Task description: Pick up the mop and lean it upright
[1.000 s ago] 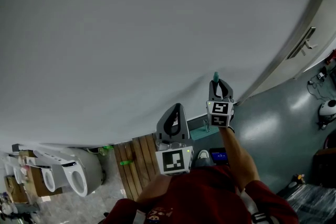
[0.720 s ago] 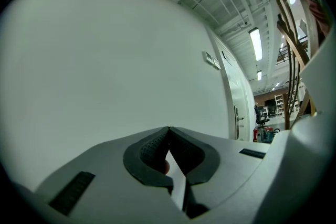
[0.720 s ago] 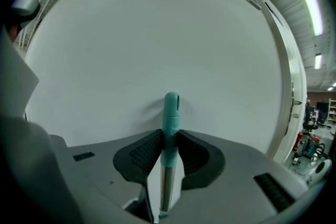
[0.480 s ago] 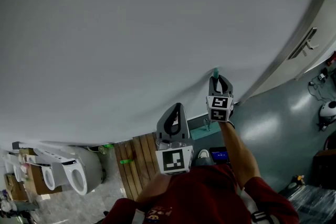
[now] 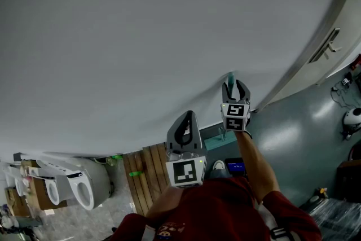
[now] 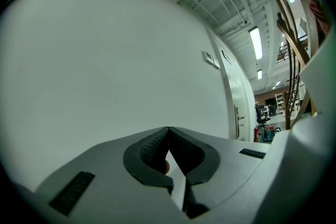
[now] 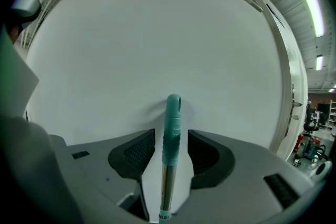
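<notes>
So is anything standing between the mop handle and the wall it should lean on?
Nothing visible does. The mop handle has its teal top seemingly resting against the bare white wall. The right gripper has its jaws opening, with the pads clear of the handle on both sides.

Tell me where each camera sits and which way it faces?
Head view: on the person's head, looking forward and down at the wall; shows left tool, right tool, forearm, red shirt.
Left gripper view: on the left tool, facing wall and door; jaws shut, empty.
Right gripper view: on the right tool, facing wall; jaws opening round the mop handle.
Shared: head view and right gripper view both show the handle at the wall.
</notes>
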The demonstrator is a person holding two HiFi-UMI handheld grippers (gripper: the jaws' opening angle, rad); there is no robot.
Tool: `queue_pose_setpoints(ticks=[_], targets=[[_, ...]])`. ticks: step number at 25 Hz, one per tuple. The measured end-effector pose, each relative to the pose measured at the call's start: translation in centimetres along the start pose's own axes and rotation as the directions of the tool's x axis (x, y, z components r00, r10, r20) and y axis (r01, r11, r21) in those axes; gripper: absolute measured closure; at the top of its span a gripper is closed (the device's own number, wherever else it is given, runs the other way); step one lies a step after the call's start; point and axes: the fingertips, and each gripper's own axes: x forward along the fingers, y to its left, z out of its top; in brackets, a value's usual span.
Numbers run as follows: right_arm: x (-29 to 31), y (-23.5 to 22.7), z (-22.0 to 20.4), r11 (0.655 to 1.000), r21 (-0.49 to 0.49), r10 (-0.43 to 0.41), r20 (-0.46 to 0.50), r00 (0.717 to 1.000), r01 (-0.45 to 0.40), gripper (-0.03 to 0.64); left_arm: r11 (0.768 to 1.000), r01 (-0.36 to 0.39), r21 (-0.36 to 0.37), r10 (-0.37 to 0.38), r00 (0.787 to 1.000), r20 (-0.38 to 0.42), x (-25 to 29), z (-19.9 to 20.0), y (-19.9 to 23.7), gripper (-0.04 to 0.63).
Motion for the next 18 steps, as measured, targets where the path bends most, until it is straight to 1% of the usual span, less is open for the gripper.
queue_pose_setpoints(ticks=[4,8,12,15,18], targets=[[-1.0,0.1,0.4,1.0,0.003,0.003,0.019,1.0,-0.003,0.426,1.0,-0.003,-0.003,0.003,1.0,-0.001,0.0,-0.1,0.0,0.581],[-3.3,0.2,1.3,1.0,0.023,0.011,0.023,1.0,-0.011,0.426,1.0,0.0,-0.008,0.0,1.0,-0.005,0.3,-0.2,-0.2,0.581],[-5.8,0.9,1.7,0.999,0.003,0.052,0.071,0.996,-0.052,0.426,1.0,0.004,0.013,-0.003,0.999,-0.046,0.2,-0.9,-0.3,0.581],[-8.4,0.9,1.6,0.998,-0.008,0.056,0.086,0.995,-0.056,0.426,1.0,0.012,-0.01,-0.013,1.0,-0.016,0.3,-0.6,-0.5,0.581],[-10.5,0.4,1.0,0.999,0.024,0.046,0.068,0.997,-0.048,0.426,1.0,0.02,0.003,-0.019,0.998,-0.051,0.5,-1.3,-0.7,0.581]])
